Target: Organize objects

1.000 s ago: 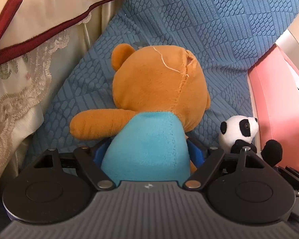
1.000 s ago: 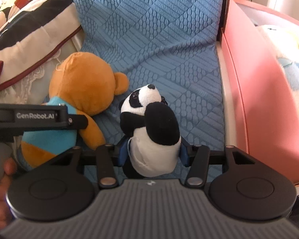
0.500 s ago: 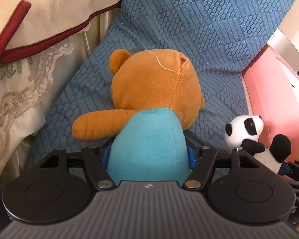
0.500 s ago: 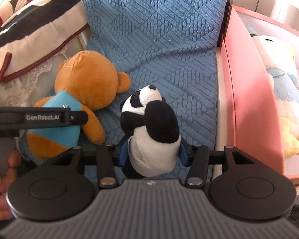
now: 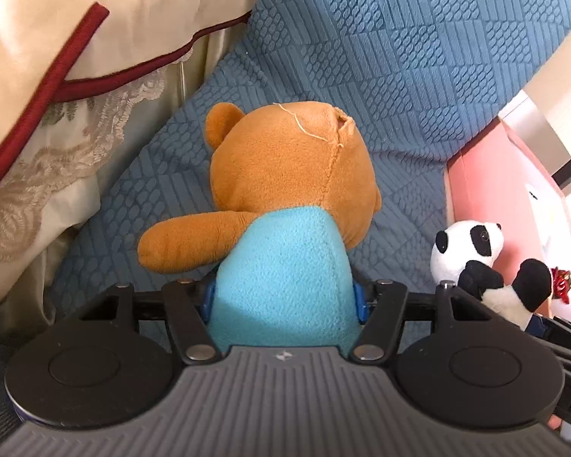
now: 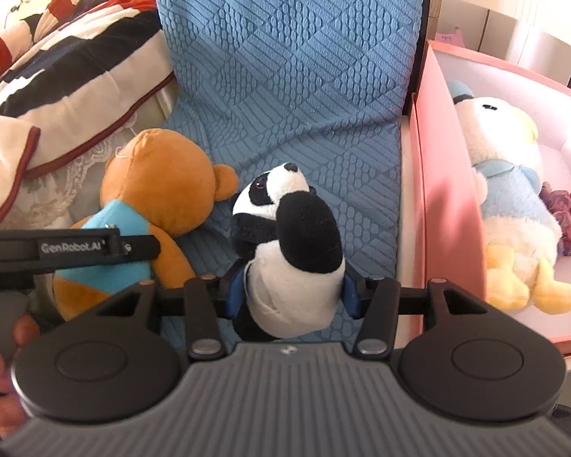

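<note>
Mid-lift of both toys off the blue cushion (image 6: 293, 76). Left tool (image 5: 283, 297) closing on the bear (image 5: 285, 205) at its blue torso, pads pressing in; right tool (image 6: 291, 291) clamped on the panda (image 6: 289, 236) at the belly. Both toys upright, long axes along the fingers, heads pointing away. Next, probably: carrying right, over the wall of the pink box (image 6: 449, 205), clearing the plush (image 6: 514, 198) inside.

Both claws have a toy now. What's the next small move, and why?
Probably carry the panda right, over the pink wall of the box, and hold the bear back. The right claw grips the panda beside the box, where a white plush already lies. The left claw is closing on the bear, farther from the box.
</note>
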Available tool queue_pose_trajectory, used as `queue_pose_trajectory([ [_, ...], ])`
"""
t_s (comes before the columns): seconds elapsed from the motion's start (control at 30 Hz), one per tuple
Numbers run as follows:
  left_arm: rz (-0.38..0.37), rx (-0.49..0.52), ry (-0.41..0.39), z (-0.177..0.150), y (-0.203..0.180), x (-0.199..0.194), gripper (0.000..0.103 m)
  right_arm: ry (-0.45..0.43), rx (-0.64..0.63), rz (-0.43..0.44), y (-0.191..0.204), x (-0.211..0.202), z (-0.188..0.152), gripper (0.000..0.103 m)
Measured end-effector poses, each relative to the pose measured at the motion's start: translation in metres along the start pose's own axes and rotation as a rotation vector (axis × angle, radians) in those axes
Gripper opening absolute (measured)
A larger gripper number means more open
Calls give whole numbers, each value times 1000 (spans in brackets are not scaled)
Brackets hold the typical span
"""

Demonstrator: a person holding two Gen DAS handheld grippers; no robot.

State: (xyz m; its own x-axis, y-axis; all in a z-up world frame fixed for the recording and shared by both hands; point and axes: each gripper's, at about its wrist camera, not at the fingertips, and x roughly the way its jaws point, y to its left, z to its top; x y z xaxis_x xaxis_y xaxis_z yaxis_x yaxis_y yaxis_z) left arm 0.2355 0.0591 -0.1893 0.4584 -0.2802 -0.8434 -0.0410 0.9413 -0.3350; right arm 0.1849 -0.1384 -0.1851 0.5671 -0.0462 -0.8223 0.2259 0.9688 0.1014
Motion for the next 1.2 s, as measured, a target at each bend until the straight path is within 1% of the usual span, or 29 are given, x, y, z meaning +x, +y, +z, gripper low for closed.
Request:
queue_pose_trajectory([
  [0.17,9,5,-14,4,-10,-19,67,-11,11,24,-5,-17,11,52],
  [0.3,-19,2,-21,11,-21,-37,67,-54,-6,18,-7,-37,23,50],
  [0.33,-25,1,-28,13,-24,-42,67,-70,-11,15,-8,-43,25,48],
  [0.37,-26,4,-38,15,-28,-47,67,-83,-14,16,-8,-48,28,43],
  [0.4,-25,13,-45,16,-31,-50,67,-92,-18,13,-10,-51,30,41],
  [0.47,-29,22,-56,18,-37,-54,67,-103,-12,12,-14,-55,32,40],
  [0.53,-35,20,-58,16,-39,-54,67,-93,12,22,-18,-55,30,40],
  [0.63,-32,-11,-45,8,-33,-48,67,-72,29,49,-20,-51,19,41],
  [0.77,-24,-24,-32,-9,-24,-38,67,-88,13,51,-17,-54,2,41],
  [0.9,-6,1,-26,-23,-23,-29,67,-98,38,40,-19,-56,-12,41],
  [0.97,2,12,-24,-28,-22,-25,67,-95,32,36,-18,-52,-20,42],
  [1.1,14,41,-25,-34,-22,-18,67,-62,7,9,-12,-32,-34,43],
  [1.13,23,50,-28,-35,-22,-17,67,-61,-11,-7,-9,-28,-36,44],
  [1.2,36,62,-30,-36,-23,-15,67,-52,-84,-67,-1,-19,-39,49],
])
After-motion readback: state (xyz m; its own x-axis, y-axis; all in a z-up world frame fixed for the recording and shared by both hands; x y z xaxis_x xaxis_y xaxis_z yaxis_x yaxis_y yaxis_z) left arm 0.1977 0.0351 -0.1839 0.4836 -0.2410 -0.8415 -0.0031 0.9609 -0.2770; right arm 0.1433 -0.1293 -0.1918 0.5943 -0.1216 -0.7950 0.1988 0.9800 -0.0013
